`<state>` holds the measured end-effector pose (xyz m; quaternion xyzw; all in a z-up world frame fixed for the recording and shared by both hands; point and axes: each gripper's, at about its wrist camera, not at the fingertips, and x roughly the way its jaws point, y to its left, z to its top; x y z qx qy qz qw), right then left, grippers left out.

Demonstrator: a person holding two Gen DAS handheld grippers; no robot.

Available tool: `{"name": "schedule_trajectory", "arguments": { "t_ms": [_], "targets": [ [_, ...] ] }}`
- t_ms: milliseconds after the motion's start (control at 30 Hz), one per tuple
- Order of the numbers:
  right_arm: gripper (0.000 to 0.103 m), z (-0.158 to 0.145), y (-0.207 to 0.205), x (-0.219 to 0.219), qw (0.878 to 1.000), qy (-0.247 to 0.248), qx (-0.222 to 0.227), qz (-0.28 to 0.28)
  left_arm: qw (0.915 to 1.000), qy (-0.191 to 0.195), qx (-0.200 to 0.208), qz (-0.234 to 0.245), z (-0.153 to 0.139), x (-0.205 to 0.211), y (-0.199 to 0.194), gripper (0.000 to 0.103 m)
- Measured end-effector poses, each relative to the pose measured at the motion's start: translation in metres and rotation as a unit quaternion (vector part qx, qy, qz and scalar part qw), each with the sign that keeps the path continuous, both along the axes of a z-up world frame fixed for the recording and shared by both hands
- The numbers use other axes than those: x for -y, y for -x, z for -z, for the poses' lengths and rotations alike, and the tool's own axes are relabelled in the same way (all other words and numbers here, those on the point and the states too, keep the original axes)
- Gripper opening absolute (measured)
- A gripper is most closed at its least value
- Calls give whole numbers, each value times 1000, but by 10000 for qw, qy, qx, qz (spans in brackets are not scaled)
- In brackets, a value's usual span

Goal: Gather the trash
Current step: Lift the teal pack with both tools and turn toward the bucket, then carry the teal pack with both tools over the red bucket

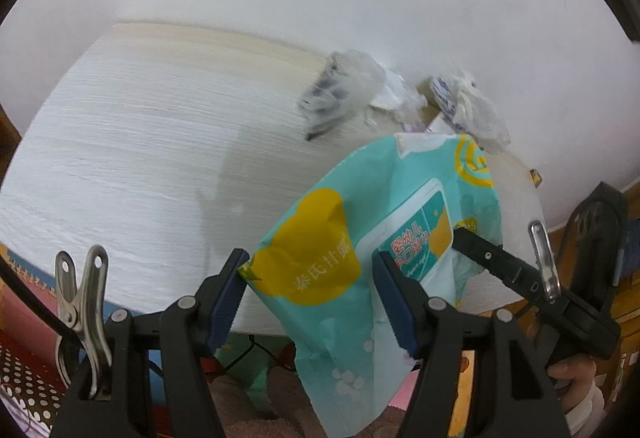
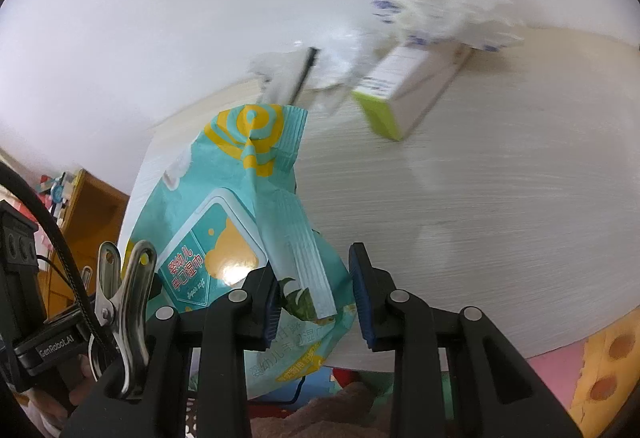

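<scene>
A teal and yellow wet-wipes pack point(image 1: 360, 238) hangs above the near edge of the white wood-grain table point(image 1: 140, 158). My left gripper point(image 1: 310, 262) is shut on its lower part, a pad against each side. My right gripper point(image 2: 314, 262) is shut on a folded edge of the same pack point(image 2: 224, 222); one of its fingers point(image 1: 492, 258) shows in the left wrist view. At the table's far side, by the wall, lie a clear plastic bag with dark print point(image 1: 340, 94), a crumpled white wrapper with blue print point(image 2: 436, 10) and a white box with a green end point(image 2: 400, 94).
A white wall rises right behind the table point(image 2: 500, 198). A wooden cabinet point(image 2: 88, 206) stands off the table's end. Coloured floor mats point(image 2: 608, 370) and a cable lie below the near edge. A person's hand point(image 1: 572, 374) holds the right gripper.
</scene>
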<state>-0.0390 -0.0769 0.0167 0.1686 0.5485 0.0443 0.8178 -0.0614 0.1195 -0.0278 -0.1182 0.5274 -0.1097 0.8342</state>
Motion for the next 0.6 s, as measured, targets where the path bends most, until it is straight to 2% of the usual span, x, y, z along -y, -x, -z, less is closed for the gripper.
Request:
{"name": "schedule_trajectory", "arguments": {
  "t_ms": [367, 600],
  "targets": [
    [32, 0, -13, -84, 9995, 52, 209, -248, 9997, 38, 179, -180, -19, -80, 15, 67],
    [32, 3, -15, -121, 9989, 52, 302, -350, 9993, 23, 268, -255, -28, -125, 22, 67]
  ]
}}
